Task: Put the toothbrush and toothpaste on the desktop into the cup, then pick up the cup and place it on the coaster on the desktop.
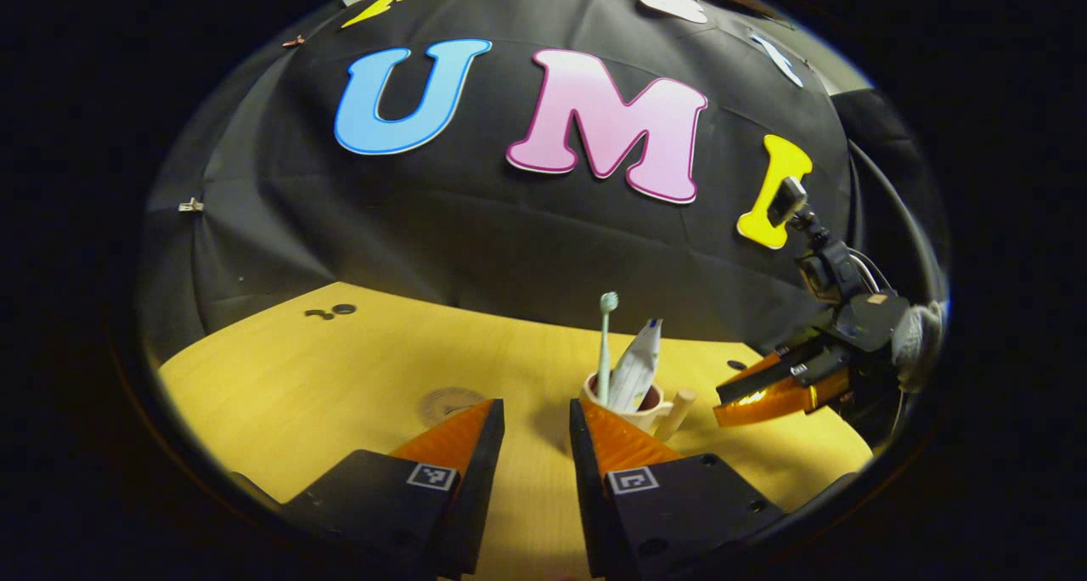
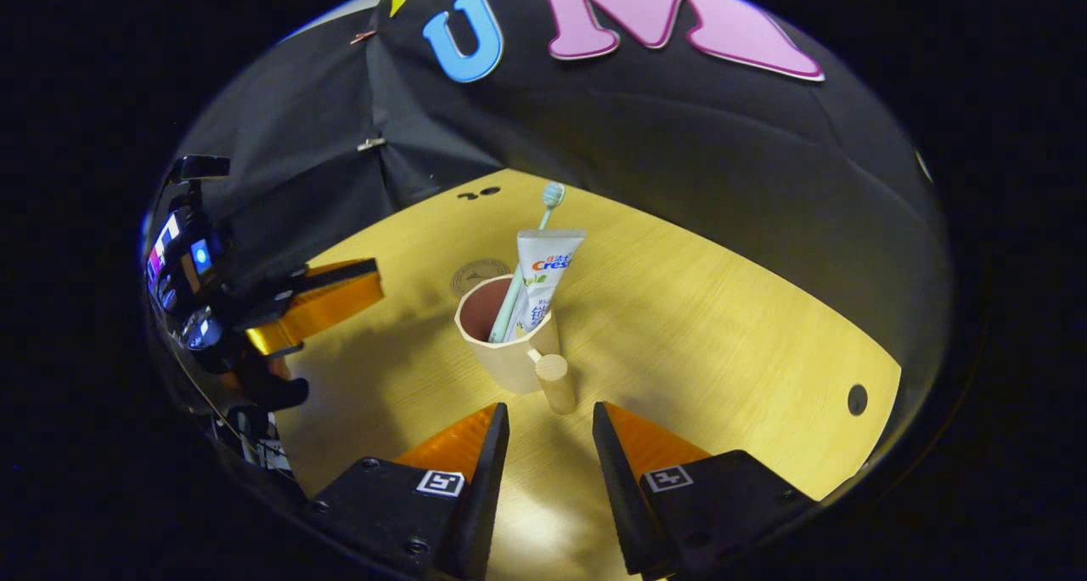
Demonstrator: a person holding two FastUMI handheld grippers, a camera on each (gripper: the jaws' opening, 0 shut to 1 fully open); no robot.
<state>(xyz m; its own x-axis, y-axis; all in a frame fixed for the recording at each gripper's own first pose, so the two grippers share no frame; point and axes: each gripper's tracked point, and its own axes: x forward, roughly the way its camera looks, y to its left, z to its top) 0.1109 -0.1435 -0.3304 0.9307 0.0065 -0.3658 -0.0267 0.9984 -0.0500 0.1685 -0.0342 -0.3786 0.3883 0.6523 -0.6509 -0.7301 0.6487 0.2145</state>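
1. My landmark is the cup (image 2: pixel 508 343), which stands upright on the wooden desktop (image 2: pixel 722 326); I place everything else relative to it.
2. The toothbrush (image 2: pixel 528 254) stands inside the cup, bristle end up, leaning on the rim.
3. The toothpaste (image 2: pixel 543 275) tube is in the cup too, just beside the toothbrush, with its flat crimped end uppermost.
4. The cup's stubby handle (image 2: pixel 556 381) sticks out from the side facing my right gripper (image 2: pixel 550 424).
5. My right gripper's fingers are spread apart with nothing between them; they sit just short of the handle, not touching it.
6. In the left gripper view, my left gripper (image 1: pixel 537 420) is also spread and empty, with the cup (image 1: pixel 633 407) just beyond its right-hand finger; I cannot tell whether that fingertip touches the cup.
7. The round coaster (image 2: pixel 478 273) lies flat on the desktop just behind the cup in the right gripper view, on the side away from the handle. The cup is not on it.
8. In the left gripper view the coaster (image 1: pixel 448 403) shows to the left of the cup, partly hidden behind my left-hand finger.
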